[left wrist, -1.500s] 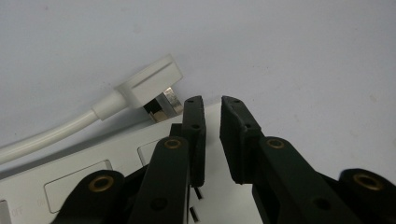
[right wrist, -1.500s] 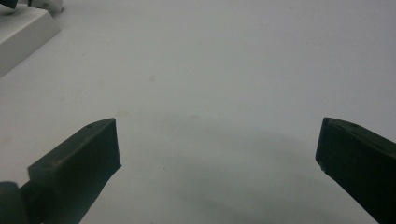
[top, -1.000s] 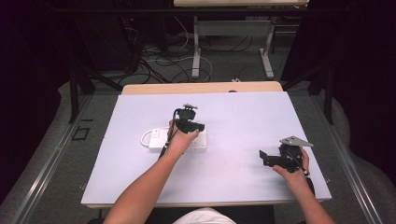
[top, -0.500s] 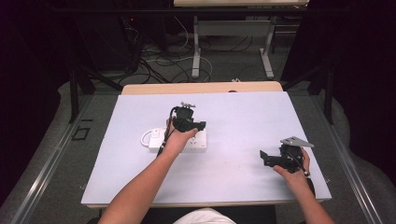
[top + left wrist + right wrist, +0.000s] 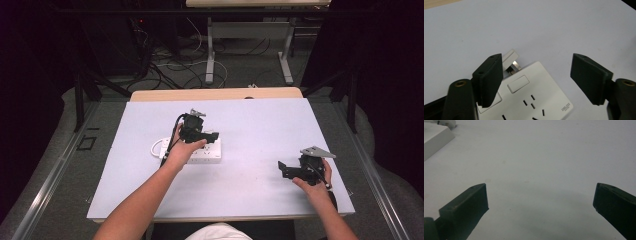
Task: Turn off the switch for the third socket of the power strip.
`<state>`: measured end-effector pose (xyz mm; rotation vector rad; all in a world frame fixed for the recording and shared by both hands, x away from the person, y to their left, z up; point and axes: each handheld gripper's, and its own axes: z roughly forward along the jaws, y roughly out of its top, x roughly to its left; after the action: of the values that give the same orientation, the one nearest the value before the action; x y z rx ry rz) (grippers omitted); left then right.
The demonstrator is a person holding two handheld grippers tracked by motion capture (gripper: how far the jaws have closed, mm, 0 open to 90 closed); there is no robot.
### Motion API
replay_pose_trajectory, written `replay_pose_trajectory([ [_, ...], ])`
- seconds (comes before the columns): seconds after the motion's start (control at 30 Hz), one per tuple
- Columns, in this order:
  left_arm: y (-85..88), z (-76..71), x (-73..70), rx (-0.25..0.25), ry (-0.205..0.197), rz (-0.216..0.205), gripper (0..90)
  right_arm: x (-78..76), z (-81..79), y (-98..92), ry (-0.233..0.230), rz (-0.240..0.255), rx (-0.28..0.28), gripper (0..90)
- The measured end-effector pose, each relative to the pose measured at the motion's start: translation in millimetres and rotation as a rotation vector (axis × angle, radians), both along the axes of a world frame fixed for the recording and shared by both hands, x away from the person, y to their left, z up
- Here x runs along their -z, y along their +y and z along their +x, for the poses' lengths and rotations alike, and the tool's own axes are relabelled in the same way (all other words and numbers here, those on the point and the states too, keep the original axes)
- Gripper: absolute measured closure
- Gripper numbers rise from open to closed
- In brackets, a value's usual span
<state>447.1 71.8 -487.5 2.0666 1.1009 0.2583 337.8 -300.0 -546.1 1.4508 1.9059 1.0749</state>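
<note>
**Mia:** What is on the white table (image 5: 250,190)?

**Ben:** A white power strip (image 5: 207,150). It lies flat, a bit to the left of the table's middle. It has a switch (image 5: 517,83) on top and some plug holes near it.

**Mia:** Where is the left gripper (image 5: 212,136)?

**Ben:** Right above the power strip. The left hand (image 5: 182,150) holds it there, and it points across the strip.

**Mia:** Is it open?

**Ben:** Yes, its jaws are wide apart in the left gripper view. Nothing is between them. You can see the end of the power strip down below.

**Mia:** What is that small thing past the end of the strip?

**Ben:** A little white plug (image 5: 511,61) with metal pins. It lies on the table, touching or almost touching the strip's end. I cannot tell which.

**Mia:** And the right gripper (image 5: 282,170)?

**Ben:** It is well to the right of the power strip, low by the table. The right hand (image 5: 315,177) holds it. Its jaws are wide apart too, with only bare table between them. A corner of the power strip (image 5: 435,137) shows far off.
</note>
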Motion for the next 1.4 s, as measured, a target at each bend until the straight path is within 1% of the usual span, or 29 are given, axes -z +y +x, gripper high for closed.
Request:
replay_pose_trajectory([
  [0.03, 0.7, -1.2, 0.2, 0.001, 0.007, -0.009, 20.2, -0.3, 0.0, 0.3, 0.003, 0.002, 0.002, 0.0],
  [0.07, 2.2, -2.0, -0.2, 0.012, 0.009, -0.007, 17.2, -0.5, 0.2, 0.5, 0.0, 0.002, 0.002, 0.0],
  [0.1, 3.3, -3.4, -0.4, 0.014, 0.008, -0.01, 15.7, -0.9, 0.1, 0.7, 0.001, -0.002, 0.003, 0.0],
  [0.13, 3.8, -5.4, -0.7, 0.009, 0.012, -0.018, 15.6, -1.0, 0.5, 1.4, 0.0, 0.006, 0.0, 0.0],
  [0.17, 5.2, -6.7, -1.2, 0.017, 0.012, -0.013, 14.8, -1.0, 0.6, 1.8, 0.0, 0.002, -0.003, 0.0],
  [0.23, 6.9, -9.4, -2.0, 0.026, 0.011, -0.008, 9.0, -0.7, 1.2, 2.5, -0.002, -0.003, -0.009, 0.0],
  [0.27, 7.3, -11.2, -1.8, 0.024, 0.013, -0.017, 6.4, -0.8, 1.1, 3.4, 0.002, 0.002, -0.008, 0.0],
  [0.33, 9.5, -13.8, -2.5, 0.036, 0.011, -0.022, 1.6, -0.9, 1.7, 3.5, -0.003, -0.001, -0.013, 0.0],
  [0.37, 10.1, -16.0, -2.9, 0.031, 0.013, -0.034, 0.2, -0.9, 1.9, 3.4, -0.003, -0.003, -0.015, 0.0],
  [0.43, 13.5, -19.8, -4.0, 0.045, 0.0, -0.037, 0.2, -0.7, 2.3, 3.4, -0.005, -0.008, -0.017, 0.0],
  [0.47, 15.9, -21.2, -4.4, 0.053, -0.007, -0.036, 0.2, -0.9, 2.3, 3.8, -0.004, -0.002, -0.016, 0.0],
  [0.53, 19.9, -25.2, -5.5, 0.037, -0.008, -0.048, 0.2, -0.9, 2.3, 4.2, -0.002, -0.001, -0.016, 0.0],
  [0.63, 28.2, -30.4, -6.9, 0.043, -0.026, -0.045, 0.2, -0.9, 2.5, 4.5, -0.001, 0.0, -0.015, 0.0],
  [0.7, 33.9, -34.7, -7.6, 0.027, -0.041, -0.053, 0.2, -1.0, 2.3, 4.3, -0.001, -0.001, -0.015, 0.0],
  [0.77, 41.4, -37.9, -8.2, 0.022, -0.052, -0.06, 0.2, -1.1, 2.0, 4.3, 0.0, 0.0, -0.015, 0.0],
  [0.87, 51.4, -43.6, -8.8, 0.007, -0.053, -0.074, 0.2, -1.0, 2.1, 4.4, -0.001, 0.001, -0.014, 0.0],
  [0.9, 55.2, -44.8, -9.1, 0.004, -0.056, -0.067, 0.2, -0.8, 2.2, 4.4, -0.001, 0.0, -0.014, 0.0],
  [0.97, 61.9, -47.5, -9.3, -0.002, -0.061, -0.069, 0.2, -0.7, 2.5, 4.8, -0.001, 0.002, -0.013, 0.0],
  [1.07, 71.1, -52.1, -9.4, -0.024, -0.059, -0.078, 0.2, -0.9, 2.4, 5.5, 0.001, 0.005, -0.011, 0.0],
  [1.1, 74.8, -53.2, -9.4, -0.026, -0.064, -0.082, 0.2, -1.0, 2.3, 5.6, 0.001, 0.006, -0.011, 0.0],
  [1.13, 79.0, -54.7, -10.1, -0.024, -0.059, -0.075, 0.2, -1.0, 2.2, 5.6, 0.001, 0.006, -0.011, 0.0],
  [1.17, 82.7, -56.2, -9.9, -0.03, -0.066, -0.067, 0.3, -1.4, 1.9, 5.4, 0.003, 0.002, -0.008, 0.0],
  [1.23, 89.0, -59.3, -8.8, -0.046, -0.075, -0.067, 0.3, -0.7, 2.4, 4.9, -0.001, 0.001, -0.012, 0.0],
  [1.27, 92.8, -60.7, -8.8, -0.046, -0.068, -0.067, 0.4, -0.7, 2.4, 4.8, -0.001, 0.001, -0.012, 0.0],
  [1.3, 96.2, -62.4, -8.1, -0.053, -0.074, -0.064, 0.4, -0.8, 2.4, 4.9, -0.001, 0.001, -0.011, 0.0],
  [1.33, 98.5, -64.2, -6.7, -0.073, -0.082, -0.072, 0.4, -1.0, 2.1, 5.1, 0.0, 0.004, -0.01, 0.0],
  [1.37, 102.4, -65.9, -6.6, -0.074, -0.07, -0.071, 0.5, -1.2, 1.9, 5.1, 0.002, 0.005, -0.01, 0.0],
  [1.4, 105.5, -67.5, -5.6, -0.083, -0.075, -0.077, 0.6, -1.4, 1.7, 5.3, 0.002, 0.007, -0.008, 0.0],
])
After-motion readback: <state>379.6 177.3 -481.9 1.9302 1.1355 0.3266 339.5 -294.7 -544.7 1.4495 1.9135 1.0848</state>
